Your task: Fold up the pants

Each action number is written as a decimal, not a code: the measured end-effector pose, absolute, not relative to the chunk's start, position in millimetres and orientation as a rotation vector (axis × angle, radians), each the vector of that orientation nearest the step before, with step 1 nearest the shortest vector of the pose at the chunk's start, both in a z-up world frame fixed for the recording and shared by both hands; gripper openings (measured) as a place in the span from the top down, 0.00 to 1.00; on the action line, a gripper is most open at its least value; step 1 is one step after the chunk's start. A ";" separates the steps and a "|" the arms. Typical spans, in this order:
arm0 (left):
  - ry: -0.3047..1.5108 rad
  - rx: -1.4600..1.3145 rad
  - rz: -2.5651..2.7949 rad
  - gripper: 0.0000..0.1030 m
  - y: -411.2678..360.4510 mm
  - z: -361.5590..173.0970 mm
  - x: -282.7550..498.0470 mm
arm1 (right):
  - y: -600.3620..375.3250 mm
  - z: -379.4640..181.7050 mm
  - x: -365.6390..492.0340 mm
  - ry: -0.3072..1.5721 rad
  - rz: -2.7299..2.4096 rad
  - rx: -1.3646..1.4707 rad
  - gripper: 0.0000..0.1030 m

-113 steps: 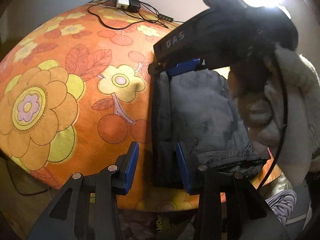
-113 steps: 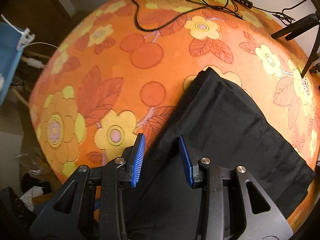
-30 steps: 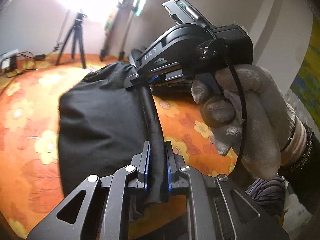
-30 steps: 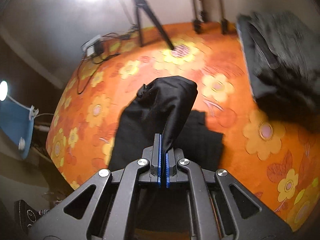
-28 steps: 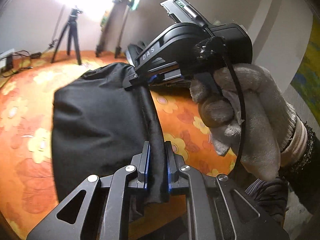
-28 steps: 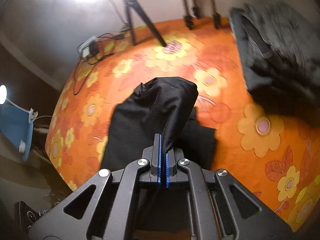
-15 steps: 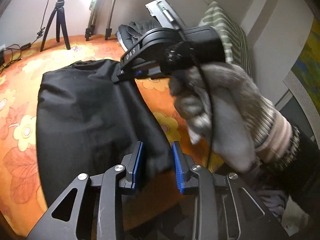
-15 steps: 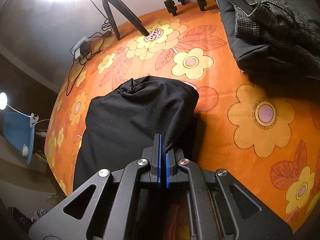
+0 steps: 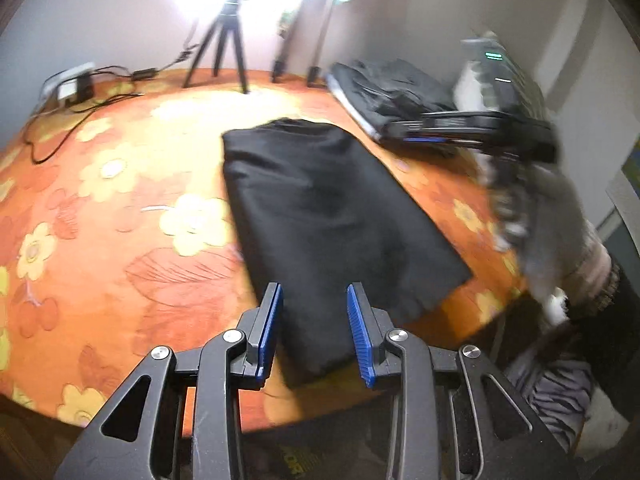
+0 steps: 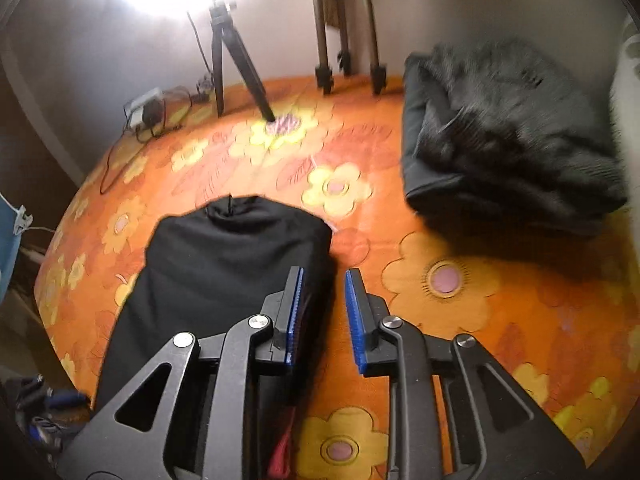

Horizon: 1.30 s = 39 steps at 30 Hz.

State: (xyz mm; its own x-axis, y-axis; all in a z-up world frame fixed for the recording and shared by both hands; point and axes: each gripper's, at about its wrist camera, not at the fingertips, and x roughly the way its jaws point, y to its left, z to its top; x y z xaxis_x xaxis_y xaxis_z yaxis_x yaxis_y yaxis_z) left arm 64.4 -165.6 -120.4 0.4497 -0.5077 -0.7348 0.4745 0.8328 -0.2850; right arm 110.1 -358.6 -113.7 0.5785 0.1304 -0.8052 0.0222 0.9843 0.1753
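Now the left gripper stands with its blue pads parted and nothing pinched, poised over the near end of the black pants. Likewise the right gripper has just been opening, its jaws apart and free of the cloth (the pants' right edge lies just beside its left pad). Folded, the pants lie near the front edge of the orange flowered bedspread, well apart from a dark clothes pile at the far right corner.
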 end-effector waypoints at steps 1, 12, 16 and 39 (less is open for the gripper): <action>0.923 -0.049 -0.607 0.69 -165.1 -121.7 65.5 | -356.3 -106.7 105.5 0.932 0.078 0.167 0.79; 0.911 -0.086 -0.662 0.69 -174.3 -136.5 63.5 | -243.7 -109.1 163.8 1.066 0.462 0.173 0.79; 0.902 -0.073 -0.675 0.69 -174.4 -137.3 61.8 | -211.7 -135.5 190.5 1.149 0.493 0.148 0.79; 0.911 -0.075 -0.640 0.64 -152.4 -105.3 68.0 | -315.9 -119.7 29.9 1.127 0.345 0.182 0.84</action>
State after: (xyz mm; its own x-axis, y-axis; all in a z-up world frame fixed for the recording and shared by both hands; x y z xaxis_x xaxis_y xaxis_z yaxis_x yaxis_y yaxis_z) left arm 68.0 -152.4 -105.3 0.4420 -0.5458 -0.7119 0.4846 0.8131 -0.3225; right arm 29.9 -315.9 -119.7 0.3838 0.3601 -0.8503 -0.1780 0.9324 0.3145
